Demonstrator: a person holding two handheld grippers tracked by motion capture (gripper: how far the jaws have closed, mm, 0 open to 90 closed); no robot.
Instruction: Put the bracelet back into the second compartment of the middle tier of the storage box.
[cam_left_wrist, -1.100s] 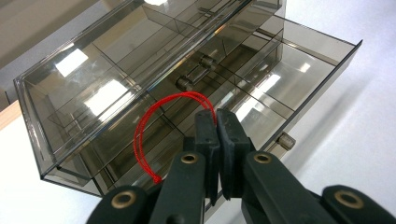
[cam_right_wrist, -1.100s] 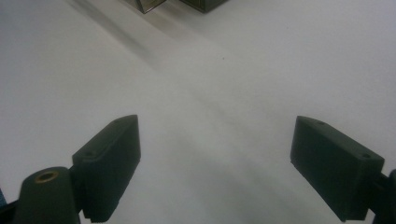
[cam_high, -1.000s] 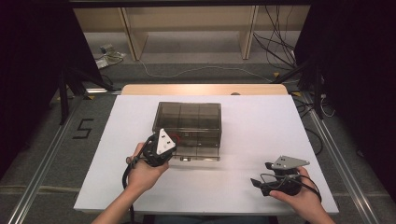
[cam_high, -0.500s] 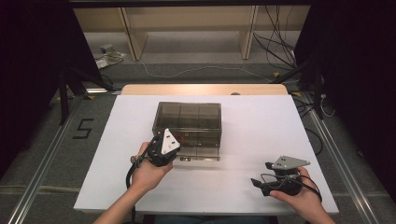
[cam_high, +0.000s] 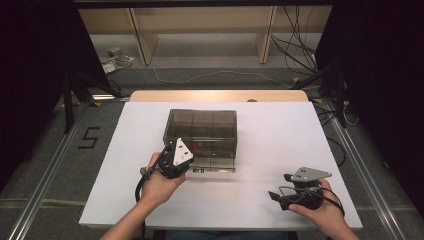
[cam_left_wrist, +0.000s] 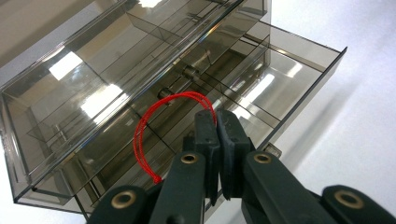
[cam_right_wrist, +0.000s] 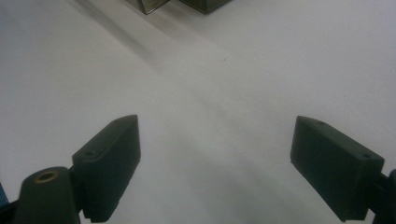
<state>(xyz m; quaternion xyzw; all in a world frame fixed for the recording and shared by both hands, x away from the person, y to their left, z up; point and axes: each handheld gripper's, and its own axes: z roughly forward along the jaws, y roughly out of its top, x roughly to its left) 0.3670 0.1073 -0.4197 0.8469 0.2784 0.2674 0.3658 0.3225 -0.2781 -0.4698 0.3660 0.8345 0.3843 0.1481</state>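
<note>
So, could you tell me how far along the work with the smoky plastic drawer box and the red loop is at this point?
Done: the lower drawer of the drawer box is pulled partly out. In hand: the left gripper is shut on the red loop above that drawer. Left, probably: putting the loop into a compartment, letting go and pushing the drawer shut. The right gripper is open over the white table.

High view looks down over the table (cam_high: 300, 130); both gripper views sit close, sharing the smoky box (cam_left_wrist: 140, 84)
</note>
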